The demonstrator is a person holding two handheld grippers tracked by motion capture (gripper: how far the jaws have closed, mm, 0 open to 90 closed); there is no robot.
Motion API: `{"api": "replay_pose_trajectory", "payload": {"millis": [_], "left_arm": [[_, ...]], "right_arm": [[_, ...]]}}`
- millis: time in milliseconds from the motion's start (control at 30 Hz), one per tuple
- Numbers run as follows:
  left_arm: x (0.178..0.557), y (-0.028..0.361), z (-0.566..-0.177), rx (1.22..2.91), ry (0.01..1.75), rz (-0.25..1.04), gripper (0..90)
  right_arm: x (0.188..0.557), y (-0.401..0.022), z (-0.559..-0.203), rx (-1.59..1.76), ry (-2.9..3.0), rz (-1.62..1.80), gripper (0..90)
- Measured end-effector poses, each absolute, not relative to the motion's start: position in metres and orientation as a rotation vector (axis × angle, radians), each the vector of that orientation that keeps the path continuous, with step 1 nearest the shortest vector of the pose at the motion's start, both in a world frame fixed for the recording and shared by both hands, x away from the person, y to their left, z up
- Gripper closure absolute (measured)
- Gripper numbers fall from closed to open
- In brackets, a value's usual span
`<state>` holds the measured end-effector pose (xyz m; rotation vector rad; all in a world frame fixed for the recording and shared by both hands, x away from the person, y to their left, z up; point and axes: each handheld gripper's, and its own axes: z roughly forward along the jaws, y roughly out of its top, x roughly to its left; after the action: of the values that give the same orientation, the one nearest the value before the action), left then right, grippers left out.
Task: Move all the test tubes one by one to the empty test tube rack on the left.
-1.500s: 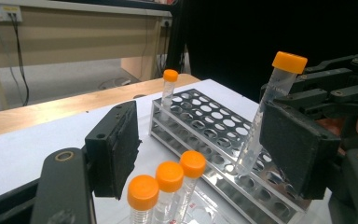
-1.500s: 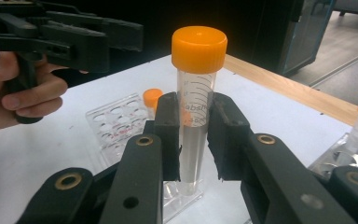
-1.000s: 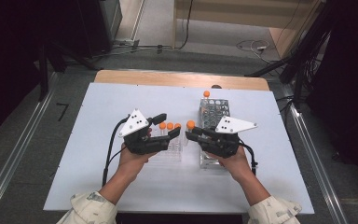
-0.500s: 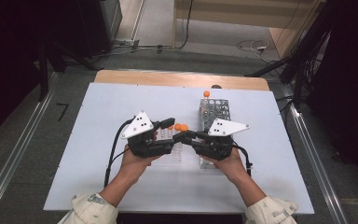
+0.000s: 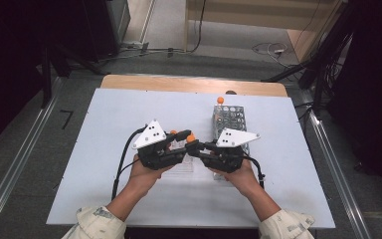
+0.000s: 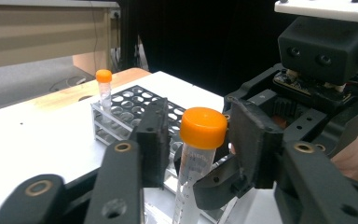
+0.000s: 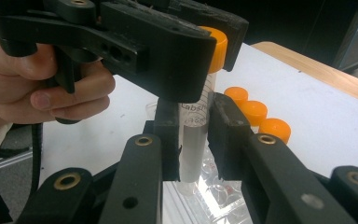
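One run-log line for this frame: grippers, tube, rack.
right hand-held gripper: shut on tube | left hand-held gripper: closing around orange cap | rack: one capped tube standing

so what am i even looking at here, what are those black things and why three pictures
A person sits at a white table with a hand-held tool in each hand: the left gripper and the right gripper, each with two black fingers. The high view looks down from above; the other two pictures come from small cameras riding on each gripper. The right gripper is shut on a clear tube with an orange cap. The left gripper's jaws have just been closing around that cap. On the table stand a tube rack holding one capped tube and three more orange-capped tubes lying nearby.
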<state>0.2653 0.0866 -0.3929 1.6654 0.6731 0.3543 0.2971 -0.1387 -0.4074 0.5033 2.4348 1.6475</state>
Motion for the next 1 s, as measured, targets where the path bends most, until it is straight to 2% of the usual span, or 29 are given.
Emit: {"api": "replay_pose_trajectory", "payload": {"millis": [167,467,700,833,1000], "left_arm": [[0.265,0.087,-0.393,1.673,0.668,0.356,67.9],[0.265,0.088,-0.393,1.675,0.674,0.356,69.2],[0.267,0.092,-0.392,1.669,0.684,0.365,69.7],[0.268,0.095,-0.391,1.656,0.691,0.372,69.8],[0.268,0.098,-0.389,1.651,0.696,0.379,69.8]], "right_arm": [[0.297,-0.139,-0.408,0.504,2.436,1.648,71.9],[0.297,-0.138,-0.408,0.506,2.436,1.651,70.9],[0.298,-0.137,-0.408,0.511,2.444,1.657,51.6],[0.299,-0.138,-0.408,0.524,2.441,1.663,47.2],[0.299,-0.140,-0.407,0.538,2.437,1.667,46.1]]}}
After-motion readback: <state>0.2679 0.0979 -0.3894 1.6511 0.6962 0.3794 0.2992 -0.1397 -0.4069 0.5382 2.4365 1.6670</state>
